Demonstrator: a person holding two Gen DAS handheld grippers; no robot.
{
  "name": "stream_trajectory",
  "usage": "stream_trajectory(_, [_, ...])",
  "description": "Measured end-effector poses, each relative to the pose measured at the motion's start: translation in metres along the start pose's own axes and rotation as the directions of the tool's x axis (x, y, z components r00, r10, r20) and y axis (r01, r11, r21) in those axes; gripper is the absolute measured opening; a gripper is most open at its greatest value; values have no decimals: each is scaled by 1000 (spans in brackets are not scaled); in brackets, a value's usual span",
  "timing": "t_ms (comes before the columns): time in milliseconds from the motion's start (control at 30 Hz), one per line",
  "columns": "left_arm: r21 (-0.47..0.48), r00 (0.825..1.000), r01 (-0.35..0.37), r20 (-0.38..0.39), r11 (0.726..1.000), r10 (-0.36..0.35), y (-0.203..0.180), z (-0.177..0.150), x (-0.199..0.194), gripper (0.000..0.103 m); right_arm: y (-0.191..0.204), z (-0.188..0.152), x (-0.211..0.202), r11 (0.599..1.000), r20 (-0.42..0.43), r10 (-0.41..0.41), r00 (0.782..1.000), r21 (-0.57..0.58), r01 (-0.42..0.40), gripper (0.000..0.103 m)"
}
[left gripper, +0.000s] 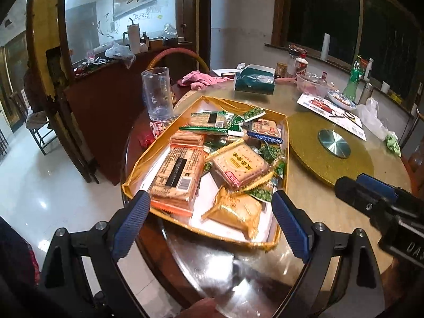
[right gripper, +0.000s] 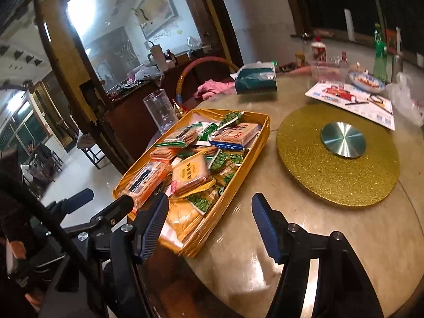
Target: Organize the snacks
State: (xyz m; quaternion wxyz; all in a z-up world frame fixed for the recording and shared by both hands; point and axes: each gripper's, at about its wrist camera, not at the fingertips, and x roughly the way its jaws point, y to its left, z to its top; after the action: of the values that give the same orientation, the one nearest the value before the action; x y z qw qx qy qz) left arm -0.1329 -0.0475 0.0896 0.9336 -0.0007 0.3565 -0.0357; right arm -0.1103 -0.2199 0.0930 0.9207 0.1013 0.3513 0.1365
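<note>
A round table [left gripper: 312, 201] with a glossy, pale marble-like top and a dark wooden rim stands in a dim room with a shiny white tiled floor [left gripper: 39, 175]. Near the table's left edge lies a shallow golden tray [left gripper: 137, 163], filled with snack packets [left gripper: 234, 165]: biscuits in orange and yellow wrappers, green pea bags. A clear glass [left gripper: 156, 94] stands just beside the tray's far left corner. At the middle of the table lies a glittering gold turntable [right gripper: 336, 182] with a metal disc in its centre. Toward the far edge are a green tissue pack [left gripper: 254, 80], a pink cloth [left gripper: 198, 78], a printed sheet [right gripper: 349, 100] and a green bottle [left gripper: 353, 79]. A dark window [left gripper: 344, 13] is behind.

The left gripper [left gripper: 210, 220] hangs over the tray's near edge, its jaws wide apart and holding nothing. The right gripper [right gripper: 209, 222] is above the tray's near right corner, its jaws also apart and empty.
</note>
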Motion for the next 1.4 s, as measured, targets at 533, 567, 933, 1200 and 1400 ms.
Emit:
stream_trajectory(533, [-1,999,-42,-3,999,42,12,-11,-10,93,15,-11,7,998,-25,47,999,38,-46,66])
stream_trajectory(567, [-2,999,-42,-7,999,42,12,-10,-9,93,15,-11,9,998,-29,47,998,40,-45,66])
stream_trajectory(933, [-6,998,-53,-23,999,52,21,-8,-1,93,24,-10,18,998,-36,48,998,35,-46,66])
stream_trajectory(1200, [0,997,-62,-42,998,62,27,-10,6,93,29,-10,31,998,-58,53,997,31,-51,66])
stream_trajectory(1400, [-2,996,-68,-56,998,68,32,-10,13,93,34,-10,36,999,-67,44,997,15,-43,66])
